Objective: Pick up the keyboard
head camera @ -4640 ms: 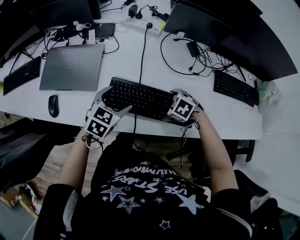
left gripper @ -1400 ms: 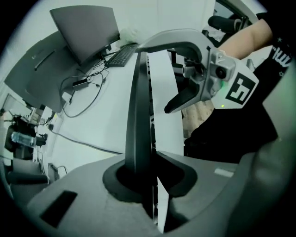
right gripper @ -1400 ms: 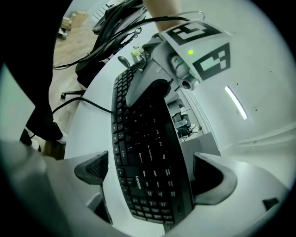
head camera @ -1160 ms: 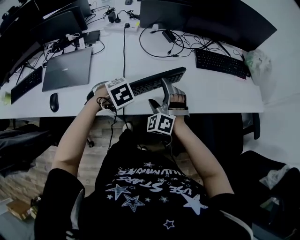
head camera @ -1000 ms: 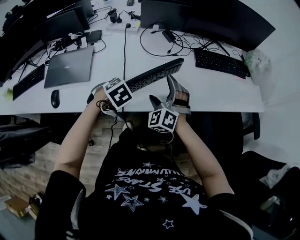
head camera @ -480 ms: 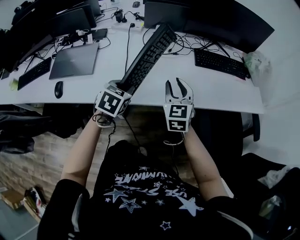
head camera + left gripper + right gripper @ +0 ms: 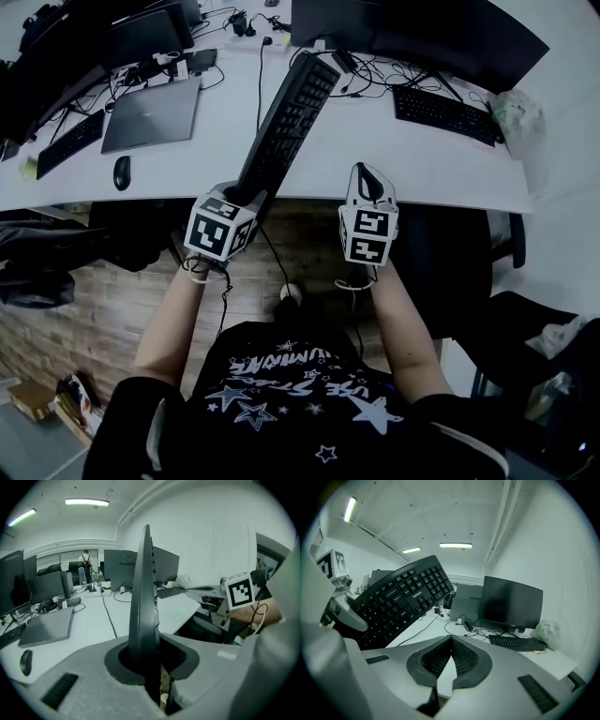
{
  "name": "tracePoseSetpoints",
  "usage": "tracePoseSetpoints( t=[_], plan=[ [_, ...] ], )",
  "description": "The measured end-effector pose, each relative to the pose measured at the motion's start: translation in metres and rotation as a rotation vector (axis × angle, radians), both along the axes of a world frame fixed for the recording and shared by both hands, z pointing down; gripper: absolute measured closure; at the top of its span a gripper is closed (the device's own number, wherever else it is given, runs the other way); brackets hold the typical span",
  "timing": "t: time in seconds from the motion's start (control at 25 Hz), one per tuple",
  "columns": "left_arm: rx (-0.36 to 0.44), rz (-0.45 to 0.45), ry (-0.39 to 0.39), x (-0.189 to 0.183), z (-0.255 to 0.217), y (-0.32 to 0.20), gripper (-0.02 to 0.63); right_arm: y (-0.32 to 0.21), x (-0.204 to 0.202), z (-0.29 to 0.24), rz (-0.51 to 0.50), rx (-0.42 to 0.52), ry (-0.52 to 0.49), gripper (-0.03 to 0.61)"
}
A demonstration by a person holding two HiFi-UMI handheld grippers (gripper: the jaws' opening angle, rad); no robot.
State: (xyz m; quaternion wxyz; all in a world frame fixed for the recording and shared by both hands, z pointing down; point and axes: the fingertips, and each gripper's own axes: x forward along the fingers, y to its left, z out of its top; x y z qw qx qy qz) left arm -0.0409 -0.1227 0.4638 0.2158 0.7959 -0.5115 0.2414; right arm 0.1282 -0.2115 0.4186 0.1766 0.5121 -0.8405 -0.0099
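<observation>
- Head view: the keyboard [image 7: 286, 117] is lifted off the desk [image 7: 422, 173] and slants from near left up and away over the desk's near edge. The left gripper [image 7: 246, 199] pinches its near short end. The right gripper [image 7: 366, 176] hangs to its right, apart from it.
- Left gripper view: the keyboard [image 7: 143, 602] stands on edge between the pads of the left gripper [image 7: 151, 656], which clamp its thin end. It looks like stiff, light plastic, but held at one end its length probably levers and could swivel in the pinch.
- Right gripper view: the right gripper [image 7: 451, 643] has its jaws pressed together on nothing. The keyboard [image 7: 401, 604] tilts at upper left, keys facing. A second hold on the bare frame edge, not the keys, would likely steady it.
</observation>
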Motion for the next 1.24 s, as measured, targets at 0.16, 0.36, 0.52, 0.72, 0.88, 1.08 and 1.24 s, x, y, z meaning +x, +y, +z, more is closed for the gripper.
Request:
tracePoseSetpoints(
  t=[0.16,0.36,0.52,0.72,0.88,1.08,1.24],
  plan=[
    [0.001,-0.013,0.043,-0.008,-0.003,0.034,0.531,0.024,-0.001,-0.005,0.031,-0.006,-0.014,0.572],
    [0.05,-0.04,0.062,-0.021,-0.017,0.074,0.531,0.06,-0.005,-0.015,0.038,0.003,-0.032,0.572],
    [0.083,-0.074,0.09,-0.032,-0.024,0.115,0.531,0.094,-0.01,-0.021,0.023,0.015,-0.036,0.572],
    [0.1,-0.103,0.12,-0.05,-0.027,0.164,0.531,0.135,-0.019,-0.028,0.012,0.026,-0.045,0.572],
    [0.111,-0.112,0.148,-0.053,-0.028,0.199,0.531,0.169,-0.023,-0.028,0.006,0.022,-0.038,0.572],
    [0.107,-0.108,0.185,-0.053,-0.02,0.241,0.531,0.215,-0.026,-0.017,-0.003,0.004,-0.032,0.572],
    [0.109,-0.113,0.196,-0.062,-0.012,0.274,0.531,0.249,-0.034,-0.004,-0.006,-0.014,-0.034,0.572]
  ],
)
